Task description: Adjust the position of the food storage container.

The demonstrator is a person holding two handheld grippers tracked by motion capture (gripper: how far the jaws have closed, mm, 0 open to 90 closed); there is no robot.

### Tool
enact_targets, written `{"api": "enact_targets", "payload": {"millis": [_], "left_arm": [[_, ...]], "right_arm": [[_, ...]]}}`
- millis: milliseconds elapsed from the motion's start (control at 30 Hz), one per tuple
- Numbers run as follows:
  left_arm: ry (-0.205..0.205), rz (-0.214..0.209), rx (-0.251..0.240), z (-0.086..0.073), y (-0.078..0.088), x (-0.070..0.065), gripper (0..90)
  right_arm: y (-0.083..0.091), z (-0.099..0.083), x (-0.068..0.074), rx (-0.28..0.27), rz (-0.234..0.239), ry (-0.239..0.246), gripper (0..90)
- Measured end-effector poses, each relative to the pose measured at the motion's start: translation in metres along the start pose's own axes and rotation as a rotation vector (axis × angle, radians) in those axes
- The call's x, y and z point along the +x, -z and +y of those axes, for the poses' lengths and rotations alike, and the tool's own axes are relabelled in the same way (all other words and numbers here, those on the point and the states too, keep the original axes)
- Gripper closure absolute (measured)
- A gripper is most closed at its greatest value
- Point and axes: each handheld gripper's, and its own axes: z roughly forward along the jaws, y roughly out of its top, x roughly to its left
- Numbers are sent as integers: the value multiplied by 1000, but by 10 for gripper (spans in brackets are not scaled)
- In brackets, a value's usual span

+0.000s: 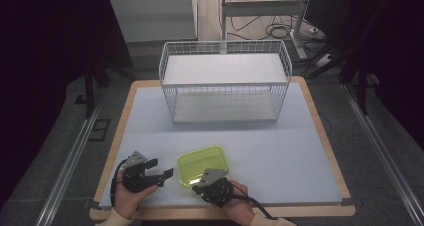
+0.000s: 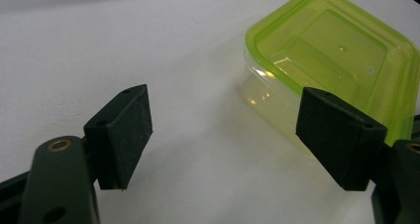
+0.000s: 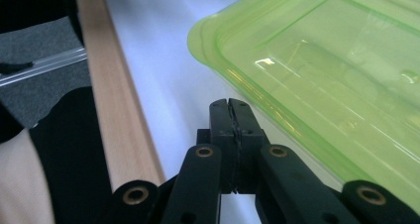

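Lime-green translucent plastic is what both my hands are working toward: a shallow, rounded-rectangle food container with a lime-green lid (image 1: pixel 204 165) sits flat on the pale grey tabletop (image 1: pixel 280 151), near my edge, at about 6 o'clock from the white wire basket (image 1: pixel 225 81) that stands well apart at the far side. I judge the container lies low and close to me so that I can approach it from both sides without stretching, and the basket, open at the top, looks like the place it could go.

My left tool (image 1: pixel 159 172) rests at the container's 9 o'clock, just beside it and apart from it. Its jaws stand wide apart with nothing between them but bare tabletop; in the left gripper view the container (image 2: pixel 332 65) lies beyond the right-hand pad (image 2: pixel 339 135), not yet inside the gap. I would need to slide toward 3 o'clock to straddle its wall.

My right tool (image 3: pixel 231 105) sits at the container's 6 o'clock corner. Its jaws are pressed together on nothing, tips just beside the lid's rim (image 3: pixel 277 100); whether they touch it I cannot tell. Closed like this, it seems placed to steady or nudge rather than grasp.
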Motion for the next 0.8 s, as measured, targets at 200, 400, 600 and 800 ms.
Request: {"api": "enact_targets", "payload": {"millis": [200, 400, 600, 800], "left_arm": [[6, 7, -2, 0, 1, 1, 218], [4, 7, 2, 0, 0, 2, 218], [4, 4, 1, -1, 0, 1, 218], [15, -3, -3, -1, 1, 2, 217]], "right_arm": [[-14, 6, 2, -8, -43, -26, 900], [-20, 11, 1, -21, -71, -36, 900], [-16, 9, 5, -16, -33, -40, 900], [18, 4, 6, -56, 1, -48, 900]]}}
